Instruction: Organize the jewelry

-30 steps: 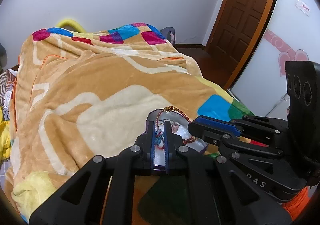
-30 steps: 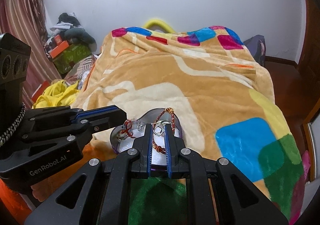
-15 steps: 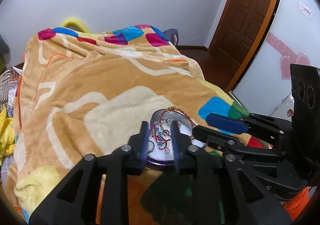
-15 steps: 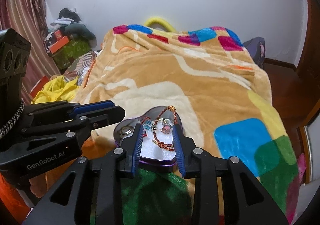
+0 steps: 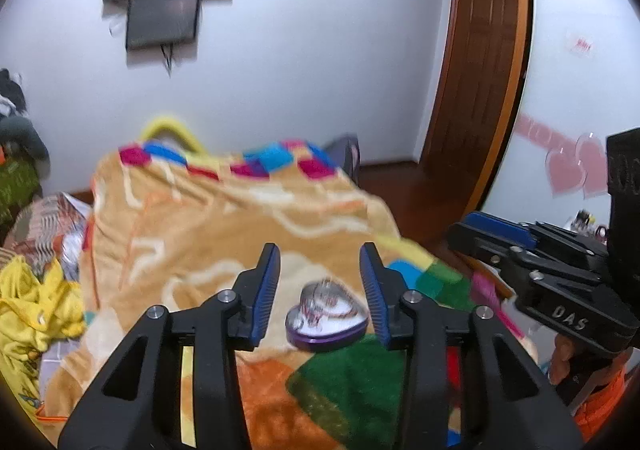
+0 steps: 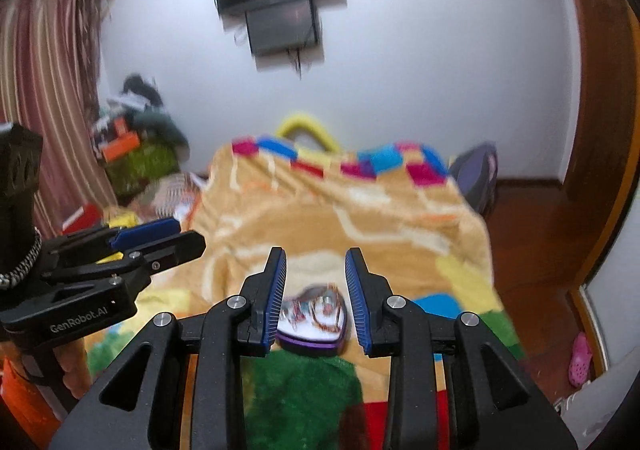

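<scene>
We hold both tools above the bed, neither one touching anything. The left tool (image 5: 319,284) has its jaws spread wide and carries nothing; the purple heart-shaped box (image 5: 326,317) sits framed in the gap between its blue pads, below and just ahead of the tips. The right tool (image 6: 315,284) is also spread wide and carries nothing, with the same box (image 6: 313,320) low between its pads, slightly toward the left pad. The box rests on the blanket (image 5: 224,226), lid off or absent, with the jewelry (image 5: 320,304) heaped inside: red cord and beads, too blurred to sort out single pieces. We read the wide, raised stance as a hands-off pose: items lie in the box, so the tools do not need to grip. From the left view the right tool (image 5: 500,234) shows off to the right side and level with us; from the right view the left tool (image 6: 152,238) shows off to the left. Soft bedding means the box could tip if nudged.
</scene>
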The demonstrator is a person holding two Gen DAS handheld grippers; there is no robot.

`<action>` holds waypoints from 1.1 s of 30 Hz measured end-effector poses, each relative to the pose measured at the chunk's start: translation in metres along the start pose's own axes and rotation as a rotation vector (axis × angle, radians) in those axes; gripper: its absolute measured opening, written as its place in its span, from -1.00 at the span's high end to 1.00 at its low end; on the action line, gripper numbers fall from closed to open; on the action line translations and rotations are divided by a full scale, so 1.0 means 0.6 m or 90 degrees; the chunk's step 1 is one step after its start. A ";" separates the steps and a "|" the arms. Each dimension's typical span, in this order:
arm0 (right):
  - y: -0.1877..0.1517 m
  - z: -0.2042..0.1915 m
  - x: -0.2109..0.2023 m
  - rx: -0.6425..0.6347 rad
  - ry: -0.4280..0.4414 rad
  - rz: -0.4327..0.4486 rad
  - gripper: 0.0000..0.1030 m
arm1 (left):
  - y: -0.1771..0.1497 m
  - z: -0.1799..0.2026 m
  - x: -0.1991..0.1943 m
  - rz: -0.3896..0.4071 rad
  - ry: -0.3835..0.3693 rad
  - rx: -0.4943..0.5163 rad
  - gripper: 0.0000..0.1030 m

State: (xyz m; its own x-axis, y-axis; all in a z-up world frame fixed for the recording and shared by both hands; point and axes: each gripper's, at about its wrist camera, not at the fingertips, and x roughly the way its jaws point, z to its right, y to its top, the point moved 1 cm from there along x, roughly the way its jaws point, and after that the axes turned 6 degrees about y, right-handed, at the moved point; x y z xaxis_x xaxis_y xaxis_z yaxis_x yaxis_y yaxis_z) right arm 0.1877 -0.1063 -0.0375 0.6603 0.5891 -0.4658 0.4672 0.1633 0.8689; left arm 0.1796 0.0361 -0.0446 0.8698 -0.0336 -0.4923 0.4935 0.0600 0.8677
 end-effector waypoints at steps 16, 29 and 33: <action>0.022 -0.123 -0.236 -0.080 -0.066 0.271 0.01 | 0.014 0.028 -0.264 0.245 0.058 0.010 -0.50; 0.003 -0.144 -0.250 -0.066 -0.129 0.299 -0.69 | -0.022 0.040 -0.296 0.251 0.083 0.009 -0.86; -0.002 -0.140 -0.247 -0.065 -0.128 0.283 -0.69 | -0.025 0.037 -0.296 0.243 0.079 0.002 -0.87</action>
State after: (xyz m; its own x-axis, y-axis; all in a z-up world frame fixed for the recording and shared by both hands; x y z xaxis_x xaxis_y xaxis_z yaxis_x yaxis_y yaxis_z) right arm 0.0399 -0.1272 0.0449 0.8876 0.4567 -0.0605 0.0610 0.0137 0.9980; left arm 0.0178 0.0187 0.0311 0.9841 0.1109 -0.1385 0.1346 0.0424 0.9900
